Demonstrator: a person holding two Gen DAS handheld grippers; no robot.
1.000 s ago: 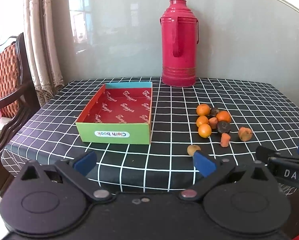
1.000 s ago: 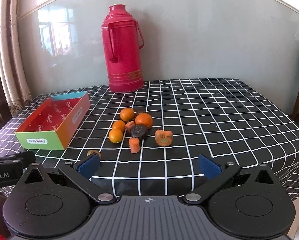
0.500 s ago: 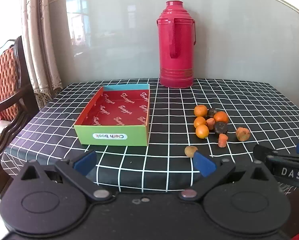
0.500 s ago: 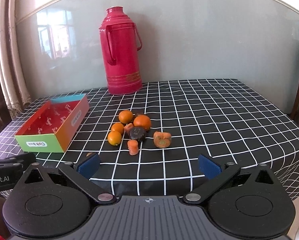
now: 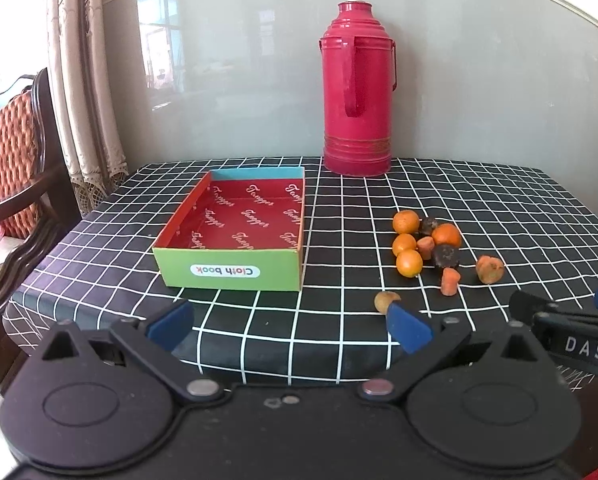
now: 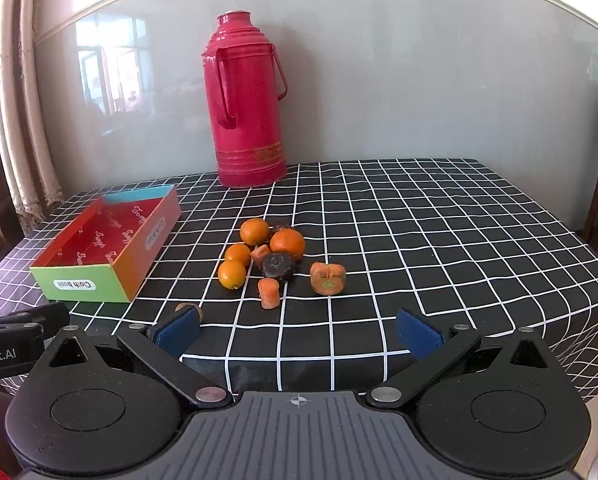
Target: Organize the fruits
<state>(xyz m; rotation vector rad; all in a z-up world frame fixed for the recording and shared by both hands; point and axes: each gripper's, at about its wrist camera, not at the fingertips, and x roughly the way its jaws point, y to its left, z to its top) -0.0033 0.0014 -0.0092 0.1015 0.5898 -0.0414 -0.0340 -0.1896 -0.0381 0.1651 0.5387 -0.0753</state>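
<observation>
The fruits (image 6: 273, 258), small oranges mixed with carrot-like chunks and a dark wrinkled piece, lie clustered on the checked tablecloth (image 6: 419, 240) just to the right of the empty cloth book box (image 6: 111, 240), with one small brownish fruit (image 5: 385, 301) apart on the near side. They look light, round and apt to roll, the dark piece probably soft, so a gentle pinch across each one's middle seems best. The left gripper (image 5: 289, 322) and right gripper (image 6: 299, 330) both hover short of the box with fingers spread wide, holding nothing.
</observation>
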